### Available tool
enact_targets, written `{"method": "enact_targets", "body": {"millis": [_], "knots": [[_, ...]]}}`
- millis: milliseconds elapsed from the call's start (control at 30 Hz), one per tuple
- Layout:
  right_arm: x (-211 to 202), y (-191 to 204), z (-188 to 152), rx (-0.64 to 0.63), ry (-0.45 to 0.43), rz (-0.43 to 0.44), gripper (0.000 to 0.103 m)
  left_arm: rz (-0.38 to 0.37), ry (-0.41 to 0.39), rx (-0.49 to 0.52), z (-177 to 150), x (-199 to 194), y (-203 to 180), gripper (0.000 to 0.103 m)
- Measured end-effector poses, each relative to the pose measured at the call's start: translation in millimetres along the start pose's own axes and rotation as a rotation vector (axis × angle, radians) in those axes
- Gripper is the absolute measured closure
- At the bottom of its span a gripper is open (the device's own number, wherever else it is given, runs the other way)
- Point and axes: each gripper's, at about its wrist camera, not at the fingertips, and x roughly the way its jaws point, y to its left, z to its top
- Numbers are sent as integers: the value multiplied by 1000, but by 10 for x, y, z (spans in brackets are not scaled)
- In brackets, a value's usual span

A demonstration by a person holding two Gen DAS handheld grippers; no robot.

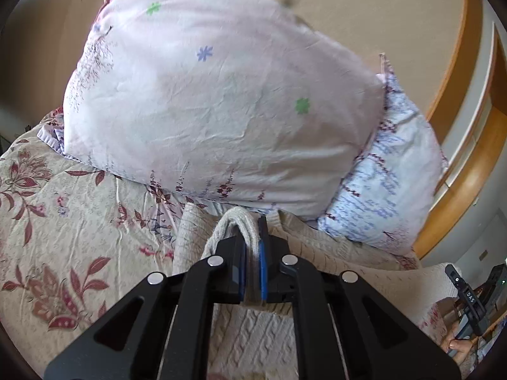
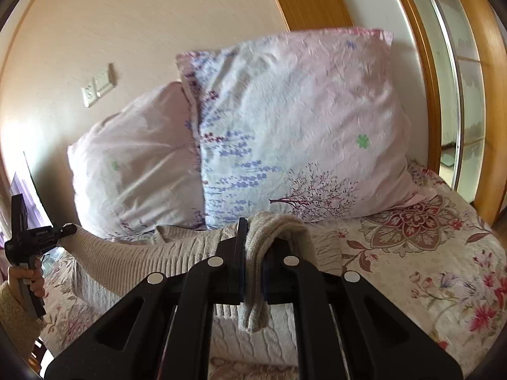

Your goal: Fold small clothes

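A cream cable-knit sweater (image 1: pixel 253 332) lies on the flowered bed cover, lifted at two places. My left gripper (image 1: pixel 252 237) is shut on a bunched fold of the sweater, which loops over the fingertips. My right gripper (image 2: pixel 253 240) is shut on another ribbed fold of the same sweater (image 2: pixel 126 259), which drapes over its right finger and hangs down between the jaws. The sweater stretches leftwards in the right wrist view to the left gripper (image 2: pixel 68 231). The right gripper (image 1: pixel 453 272) shows at the right edge of the left wrist view.
Two pale flowered pillows (image 1: pixel 206 101) (image 2: pixel 294 133) lean against the wall just beyond both grippers. The flowered bed cover (image 1: pixel 57 228) (image 2: pixel 427 253) spreads to both sides. A wooden frame with a mirrored door (image 2: pixel 459 95) stands on the right.
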Motion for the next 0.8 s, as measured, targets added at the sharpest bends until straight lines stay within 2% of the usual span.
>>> {"method": "enact_targets", "body": {"millis": [100,267,433,500,567,600,633,767,800], "knots": [[351,-119,-6,50,79,-34,96,38,32,-8,-15,278,42,97],[1000,-415,-193,214,286,-90,96,98,138,-54,-139,811,143,97],[1133,-503,-221,295,317,-83,94,94,163,-78,-151,952,199,96],[1180,-531,-190,332,326,-65,86,92,171,-98,-142,995,211,93],[1226,-575,-166,399,330,-31,57,74,182,-129,-124,1043,238,81],[1241,-584,-147,424,325,-17,51,68,183,-140,-112,1053,236,78],[1246,-598,-135,449,312,-2,48,60,182,-148,-104,1055,236,72],[1247,-604,-89,457,297,-3,47,64,165,-150,-64,1014,211,54],[1234,-609,-87,457,295,-3,47,68,158,-151,-52,988,220,53]]}}
